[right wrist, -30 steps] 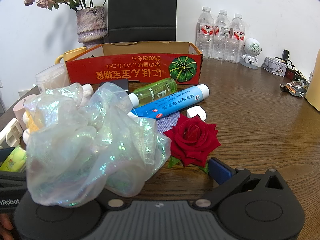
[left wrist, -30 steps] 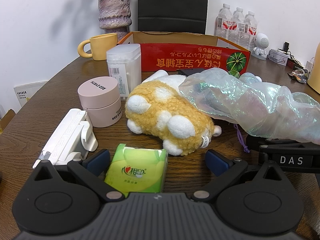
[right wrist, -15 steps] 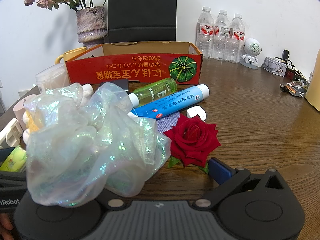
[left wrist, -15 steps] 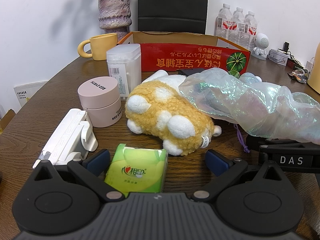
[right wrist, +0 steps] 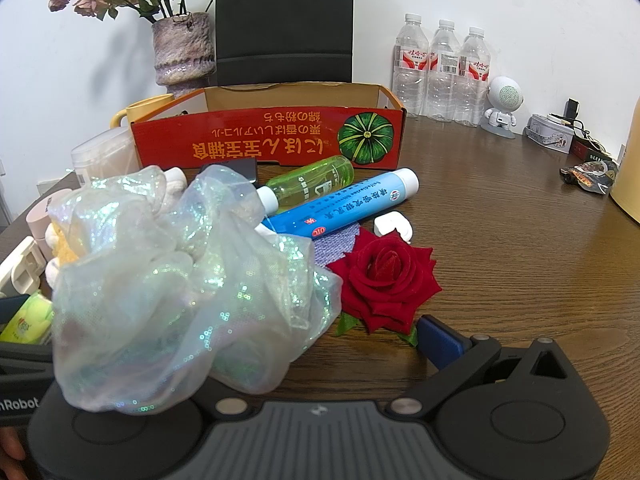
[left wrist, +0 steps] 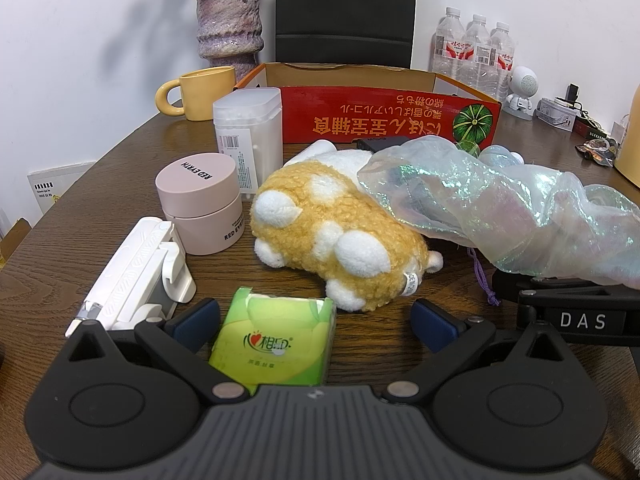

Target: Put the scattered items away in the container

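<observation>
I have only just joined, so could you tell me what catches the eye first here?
The shimmering gauze billows over the right tongs, hiding the left fingertip. A red rose lies beside it, and a yellow plush toy sprawls ahead of the open left tongs.

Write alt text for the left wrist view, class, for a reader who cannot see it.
An open hand-held gripper hovers around a green tissue pack on a wooden table. Beyond lie a yellow plush toy, iridescent fabric, pink jars and a red cardboard box.
</observation>
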Motion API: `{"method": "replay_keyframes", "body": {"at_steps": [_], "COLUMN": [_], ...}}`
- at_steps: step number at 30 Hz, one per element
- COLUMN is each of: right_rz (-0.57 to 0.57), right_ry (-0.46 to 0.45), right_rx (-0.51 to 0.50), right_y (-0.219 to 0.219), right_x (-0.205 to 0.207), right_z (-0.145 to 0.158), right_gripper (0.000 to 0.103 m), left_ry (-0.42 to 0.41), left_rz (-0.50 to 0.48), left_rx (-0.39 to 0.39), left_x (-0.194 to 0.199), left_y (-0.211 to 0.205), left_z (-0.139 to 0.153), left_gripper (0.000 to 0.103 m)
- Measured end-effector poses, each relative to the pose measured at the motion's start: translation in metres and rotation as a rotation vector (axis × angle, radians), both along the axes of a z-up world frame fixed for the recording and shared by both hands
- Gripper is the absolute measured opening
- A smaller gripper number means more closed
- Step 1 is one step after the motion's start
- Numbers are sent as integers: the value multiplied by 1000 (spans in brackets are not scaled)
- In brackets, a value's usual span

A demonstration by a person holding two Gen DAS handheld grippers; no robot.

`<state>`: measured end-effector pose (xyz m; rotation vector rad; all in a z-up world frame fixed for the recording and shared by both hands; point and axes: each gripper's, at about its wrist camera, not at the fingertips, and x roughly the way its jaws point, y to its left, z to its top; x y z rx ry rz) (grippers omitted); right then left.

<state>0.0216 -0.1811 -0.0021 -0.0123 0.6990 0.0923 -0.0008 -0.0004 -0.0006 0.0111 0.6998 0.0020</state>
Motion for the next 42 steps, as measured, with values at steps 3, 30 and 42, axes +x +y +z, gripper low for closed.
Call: {"method": "replay_keyframes", "body": {"at_steps": [3,30,42], "right_rz": [0,0,0], "right_ry": [0,0,0], "right_rx": [0,0,-1], "right_y": [0,0,1], "right_x": [0,0,0], "right_z": [0,0,1], "right_gripper": [103,103,103], "left_ry": [0,0,-96], "left_rz": [0,1,-49], "left_rx": [0,3,-66], "left_x": [-1,-6,-45], "left_y": [0,2,12], "left_z": [-1,-3,2], "left_gripper": [103,103,103]}}
